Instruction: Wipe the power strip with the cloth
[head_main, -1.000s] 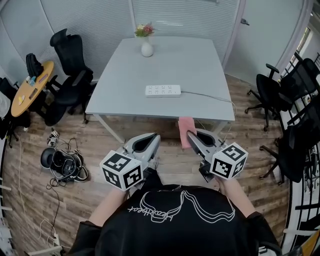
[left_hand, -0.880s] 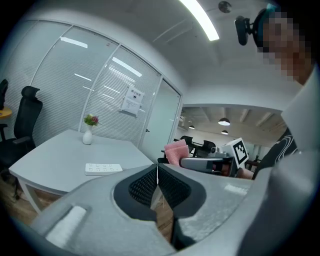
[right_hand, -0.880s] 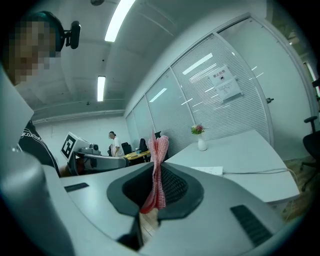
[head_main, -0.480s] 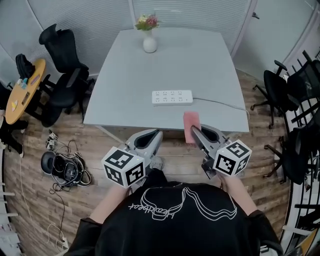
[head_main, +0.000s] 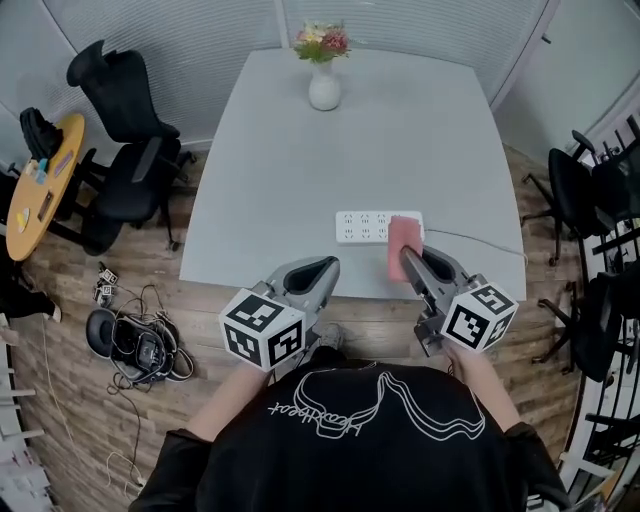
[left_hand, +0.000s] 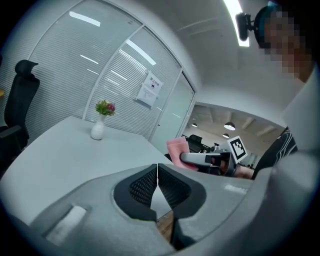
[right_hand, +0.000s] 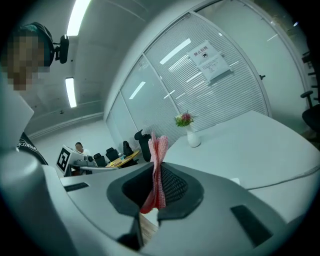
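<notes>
A white power strip (head_main: 362, 227) lies near the front edge of the grey table (head_main: 300, 180), its cable (head_main: 478, 240) trailing right. My right gripper (head_main: 403, 254) is shut on a pink cloth (head_main: 402, 246), held upright just above the strip's right end; the same cloth (right_hand: 158, 167) stands pinched between the jaws in the right gripper view. My left gripper (head_main: 328, 268) hovers at the table's front edge, left of the strip, shut with nothing in it (left_hand: 157, 177). The pink cloth (left_hand: 177, 150) also shows from the left gripper view.
A white vase with flowers (head_main: 323, 70) stands at the table's far end. Black office chairs (head_main: 125, 130) sit to the left and more (head_main: 600, 200) to the right. A round wooden side table (head_main: 40, 185) and a tangle of cables (head_main: 140, 345) lie on the floor at left.
I have stepped closer to the table. Both grippers moved forward; the right one with the cloth went from below the table edge to over the strip's right end.
</notes>
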